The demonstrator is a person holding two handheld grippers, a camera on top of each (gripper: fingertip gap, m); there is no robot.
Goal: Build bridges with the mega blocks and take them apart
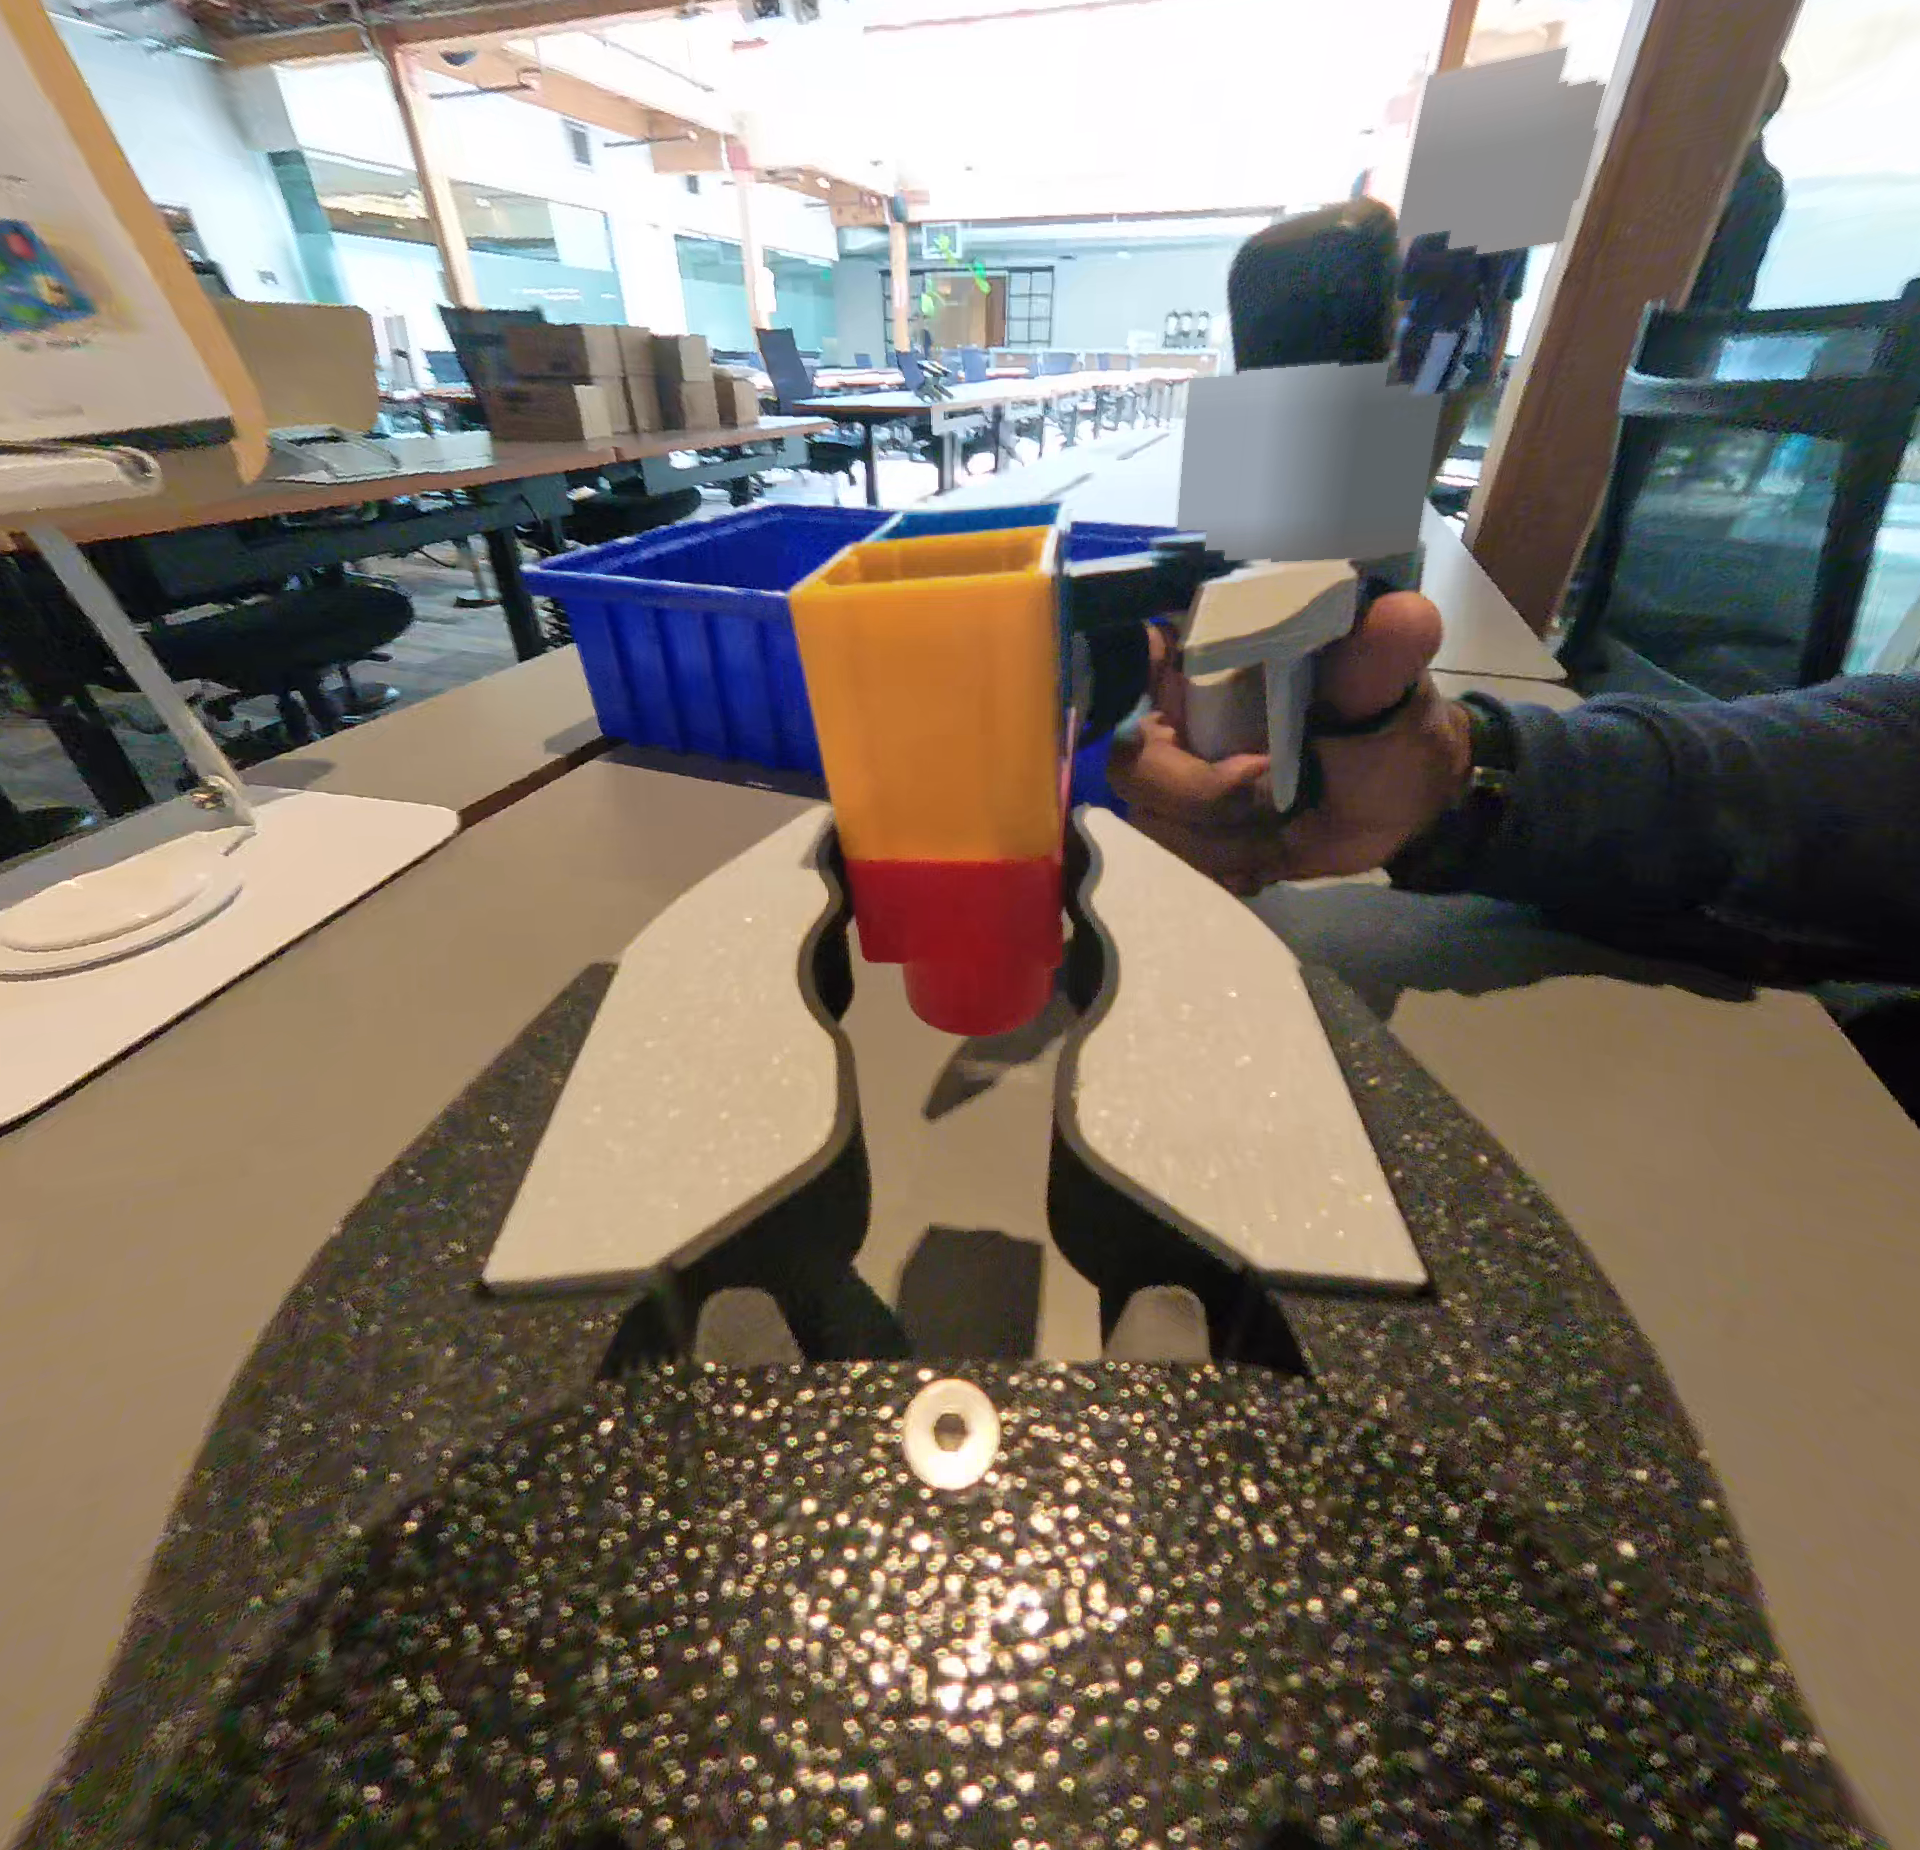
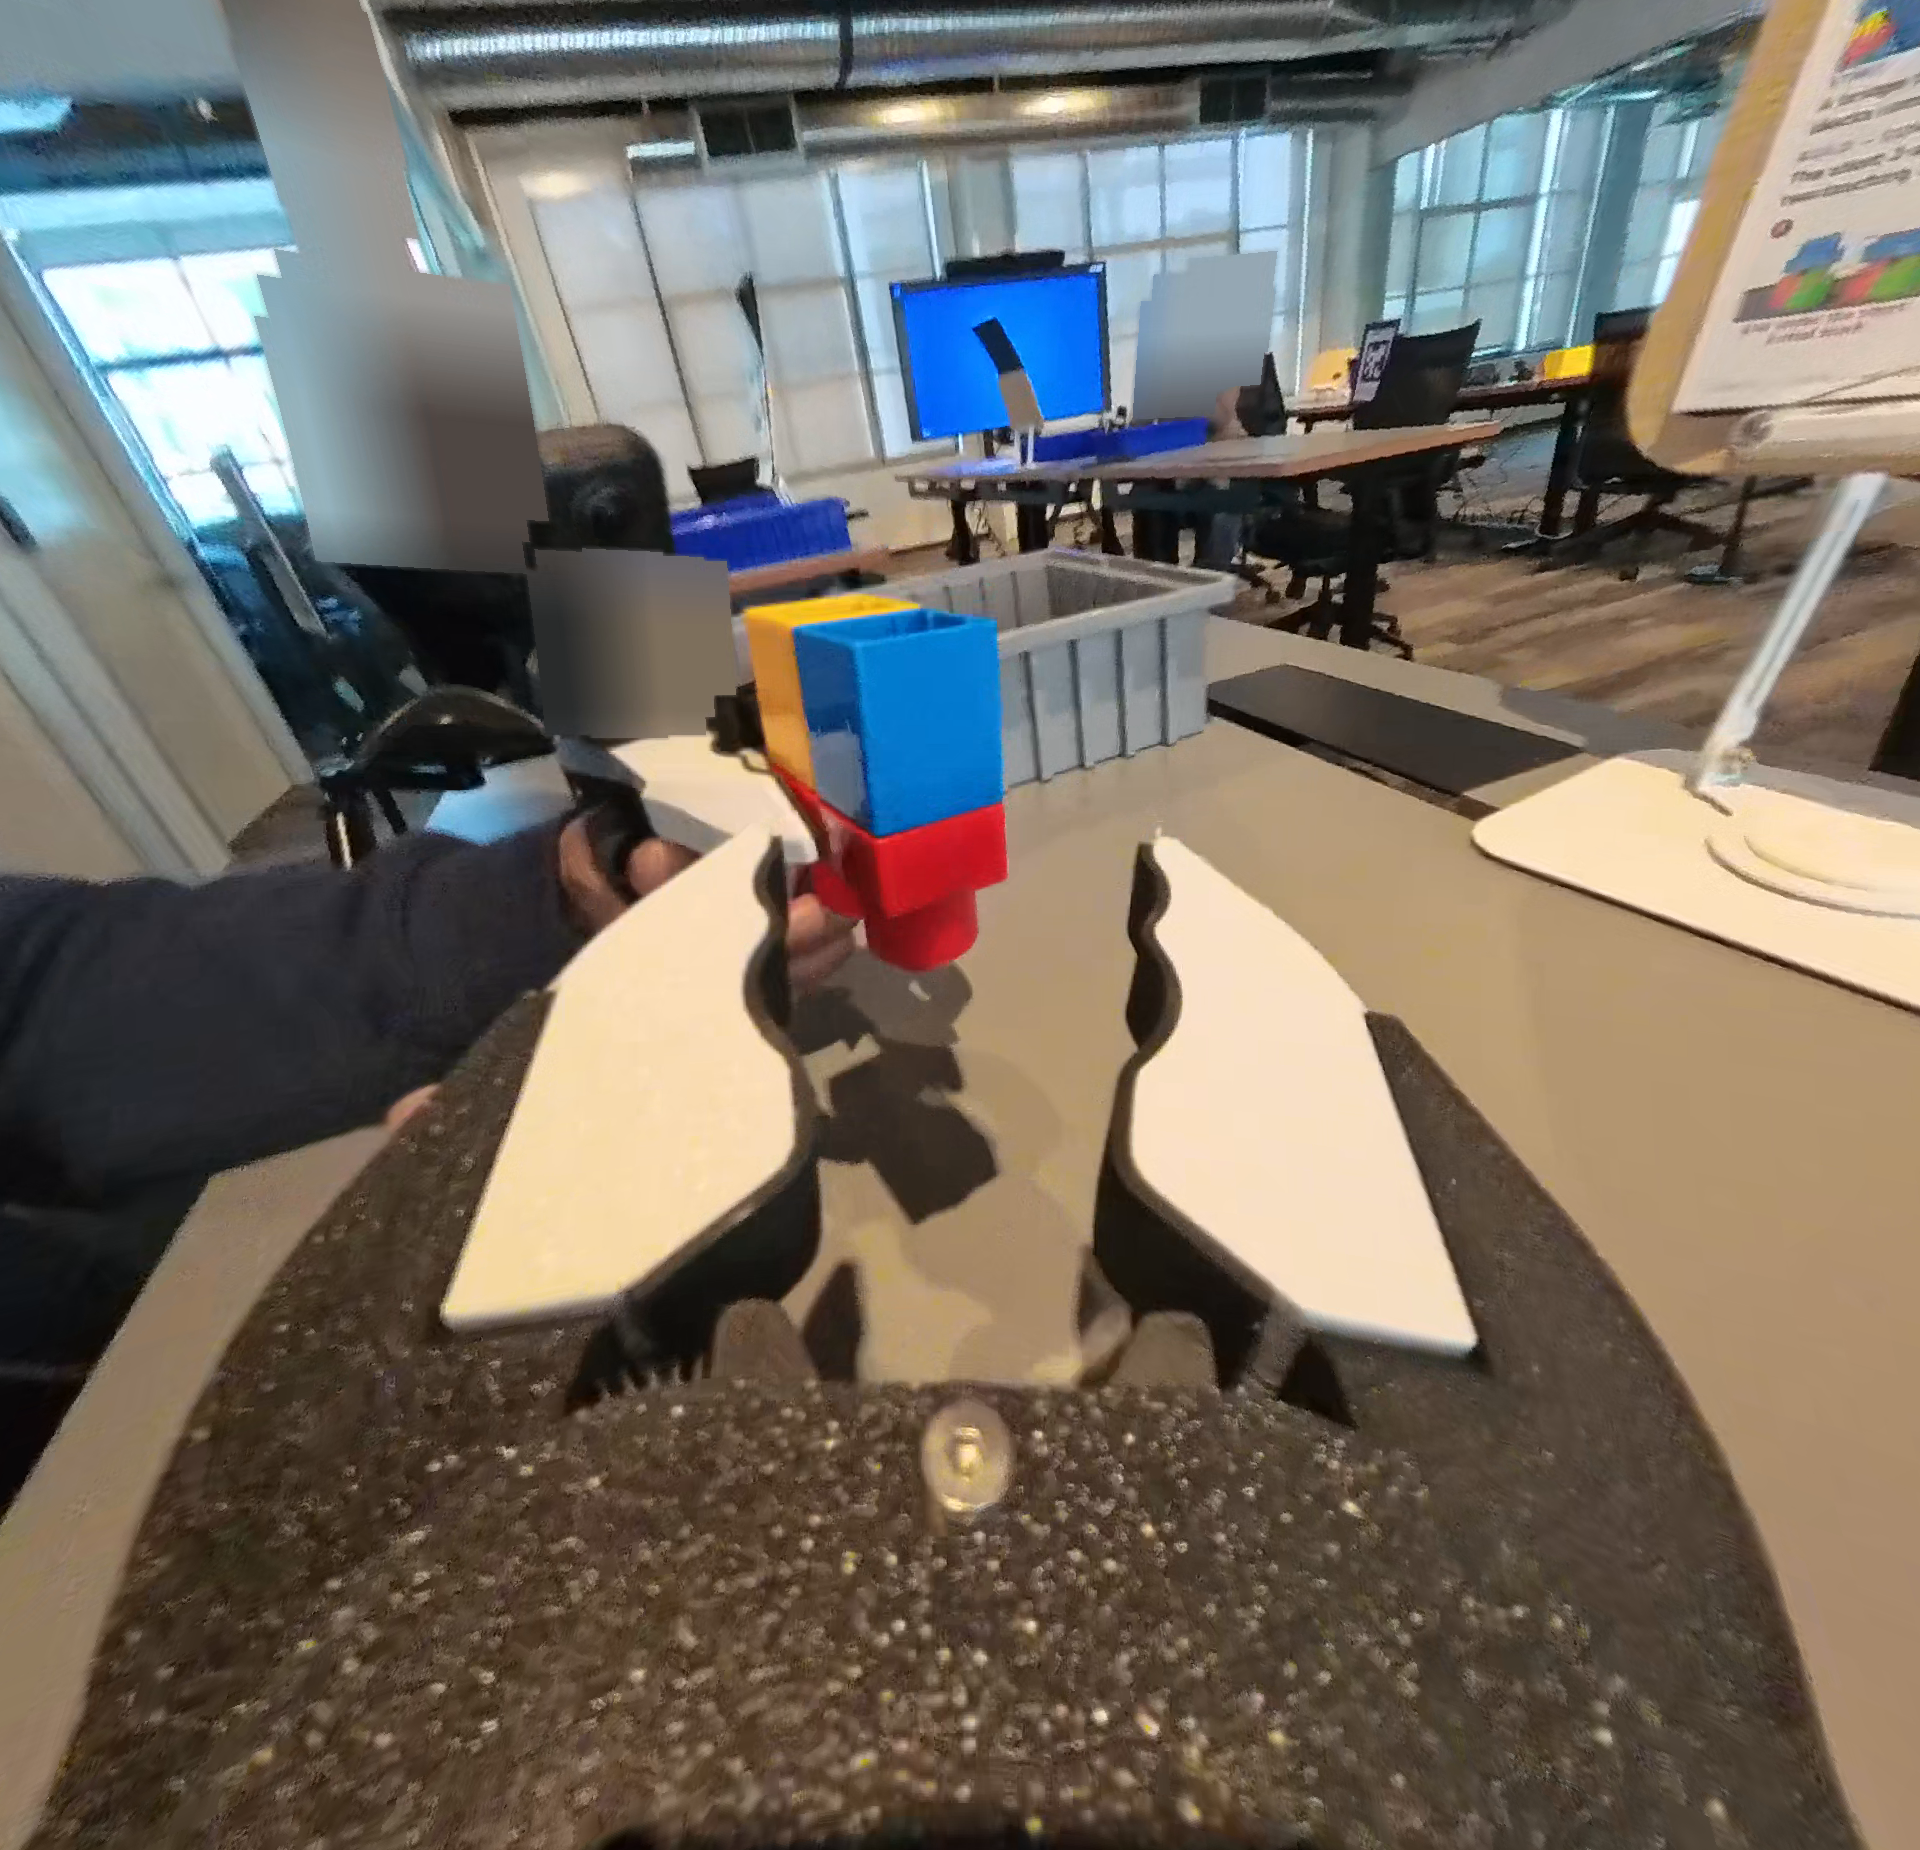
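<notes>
- Left gripper (image 1: 956, 907) pinches the red block (image 1: 956, 922) of an upside-down stack, lifted clear of the grey table (image 1: 436, 1052); yellow block (image 1: 935, 699) and blue block (image 2: 899, 725) sit on the red one.
- Right gripper (image 2: 956, 870): jaws spread, nothing between them; the stack sits just beyond its left fingertip.
- Open tabletop below both grippers. White stand base (image 1: 156, 896) near the left edge, blue bin (image 1: 696, 637) behind the stack, grey bin (image 2: 1101, 647) further right.
- Office desks and chairs behind.

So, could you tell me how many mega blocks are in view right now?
3, joined upside down in the left gripper, above the table: red block at the bottom, yellow block and blue block side by side on it. Bins may hide more.
</notes>
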